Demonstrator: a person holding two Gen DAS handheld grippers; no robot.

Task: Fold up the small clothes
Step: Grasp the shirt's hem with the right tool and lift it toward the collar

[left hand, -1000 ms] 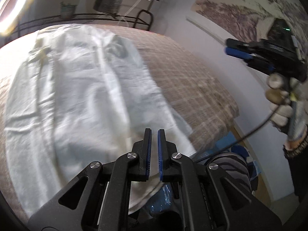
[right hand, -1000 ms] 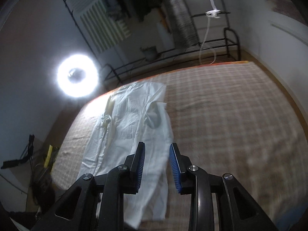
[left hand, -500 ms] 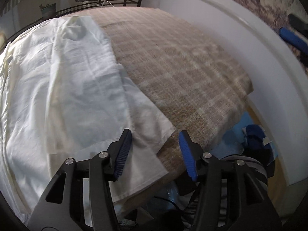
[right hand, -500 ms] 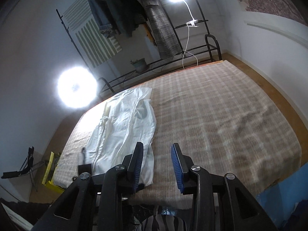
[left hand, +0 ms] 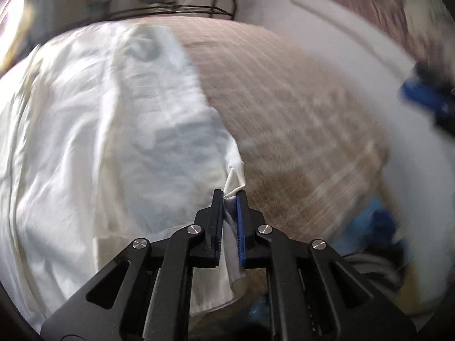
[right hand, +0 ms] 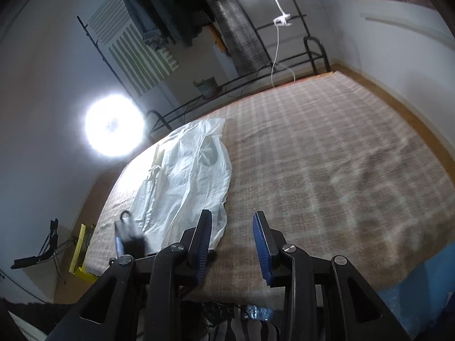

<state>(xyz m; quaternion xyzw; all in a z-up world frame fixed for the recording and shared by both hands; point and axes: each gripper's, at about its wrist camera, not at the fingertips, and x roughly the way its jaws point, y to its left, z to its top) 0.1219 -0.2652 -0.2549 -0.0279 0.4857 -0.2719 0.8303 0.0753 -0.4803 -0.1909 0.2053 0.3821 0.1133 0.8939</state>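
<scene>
A white garment (left hand: 119, 130) lies spread along the left side of a bed with a brown checked cover (left hand: 298, 119). My left gripper (left hand: 229, 196) is shut on the garment's near right hem corner, and the cloth bunches up between the jaws. In the right wrist view the same garment (right hand: 187, 182) lies at centre left. My right gripper (right hand: 232, 224) is open and empty, held above the bed's near edge, just right of the garment's near hem. The left gripper shows there as a blurred dark shape (right hand: 128, 233).
The checked cover (right hand: 327, 170) stretches to the right of the garment. A ring light (right hand: 113, 126) glares at the left. A black metal rack (right hand: 250, 65) with hanging clothes stands beyond the bed's far end. A white wall (left hand: 355, 37) runs along the right.
My left gripper has opened, moved to the garment's near right corner and shut on it. My right gripper has drawn back towards the bed's near edge and stays open.
</scene>
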